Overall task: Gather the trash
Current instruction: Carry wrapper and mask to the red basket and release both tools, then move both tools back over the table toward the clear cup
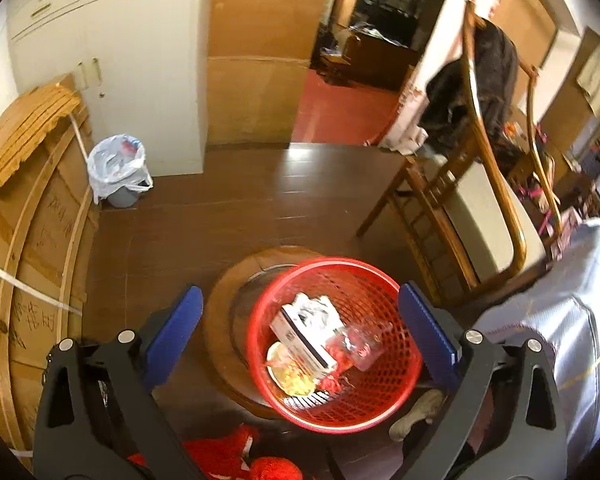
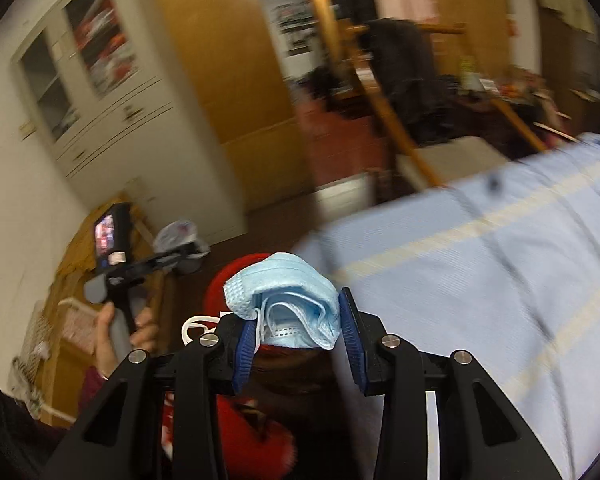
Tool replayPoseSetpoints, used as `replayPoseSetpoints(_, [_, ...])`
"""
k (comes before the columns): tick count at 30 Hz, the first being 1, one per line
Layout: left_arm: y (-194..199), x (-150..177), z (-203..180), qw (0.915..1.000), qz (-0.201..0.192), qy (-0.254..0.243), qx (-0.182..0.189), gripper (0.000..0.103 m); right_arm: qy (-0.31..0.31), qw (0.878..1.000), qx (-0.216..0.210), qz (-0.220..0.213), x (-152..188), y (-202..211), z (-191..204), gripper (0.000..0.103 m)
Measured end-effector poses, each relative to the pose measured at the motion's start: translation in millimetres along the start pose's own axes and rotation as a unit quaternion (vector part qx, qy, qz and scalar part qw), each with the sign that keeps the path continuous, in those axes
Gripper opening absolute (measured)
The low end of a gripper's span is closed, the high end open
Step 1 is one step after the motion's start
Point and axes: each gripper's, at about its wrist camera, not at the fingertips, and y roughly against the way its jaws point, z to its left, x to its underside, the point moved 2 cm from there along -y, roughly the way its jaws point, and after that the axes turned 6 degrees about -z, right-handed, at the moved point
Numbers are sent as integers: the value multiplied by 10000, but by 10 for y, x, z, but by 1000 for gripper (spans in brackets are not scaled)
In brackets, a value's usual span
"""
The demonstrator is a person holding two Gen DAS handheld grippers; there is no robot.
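A red mesh basket (image 1: 384,396) sits on a round wooden stool below my left gripper (image 1: 300,324). It holds a white box (image 1: 304,328), a clear wrapper (image 1: 360,346) and other scraps. My left gripper is open and empty, its blue pads either side of the basket. My right gripper (image 2: 296,320) is shut on a crumpled light-blue face mask (image 2: 284,296), held in the air over the red basket's rim (image 2: 228,276). The left gripper's handle (image 2: 120,276) and the hand on it show at the left of the right wrist view.
A grey bin with a white liner (image 1: 118,168) stands by the white cabinet (image 1: 140,60). A wooden chair (image 1: 460,208) stands to the right. A pale blue cloth (image 2: 480,280) covers a surface at right. Wooden boards (image 1: 32,208) lean at left. Something red (image 1: 236,456) lies on the floor.
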Motion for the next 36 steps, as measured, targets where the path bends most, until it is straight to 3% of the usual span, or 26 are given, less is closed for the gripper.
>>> replayPoseSetpoints(1, [12, -20, 62, 9999, -38, 63, -71, 94, 98, 9998, -154, 27, -95, -153, 142, 42])
replayPoseSetpoints(3, [64, -66, 170, 9996, -143, 140, -217, 94, 222, 9994, -249, -13, -227, -377, 347, 71])
replayPoseSetpoints(4, [93, -88, 201, 9994, -195, 149, -257, 94, 306, 9993, -203, -17, -272, -480, 421, 76])
replayPoseSetpoints(9, [219, -150, 278, 9985, -428, 187, -291, 96, 226, 9994, -240, 81, -225, -596, 469, 77])
replayPoseSetpoints(14, [189, -111, 158, 9995, -283, 101, 9, 96, 135, 9998, 156, -67, -141, -418, 251, 77])
replayPoseSetpoints(26, [447, 49, -621, 9957, -288, -752, 463, 96, -463, 9910, 993, -764, 148, 635, -616, 78])
replayPoseSetpoints(32, [672, 315, -1323, 9835, -149, -1464, 1050, 96, -673, 9790, 1584, -1096, 366, 1233, -1064, 86])
replayPoseSetpoints(36, [857, 627, -2008, 9627, 88, -2129, 1666, 96, -953, 9628, 2145, -1337, 555, 1727, -1490, 90])
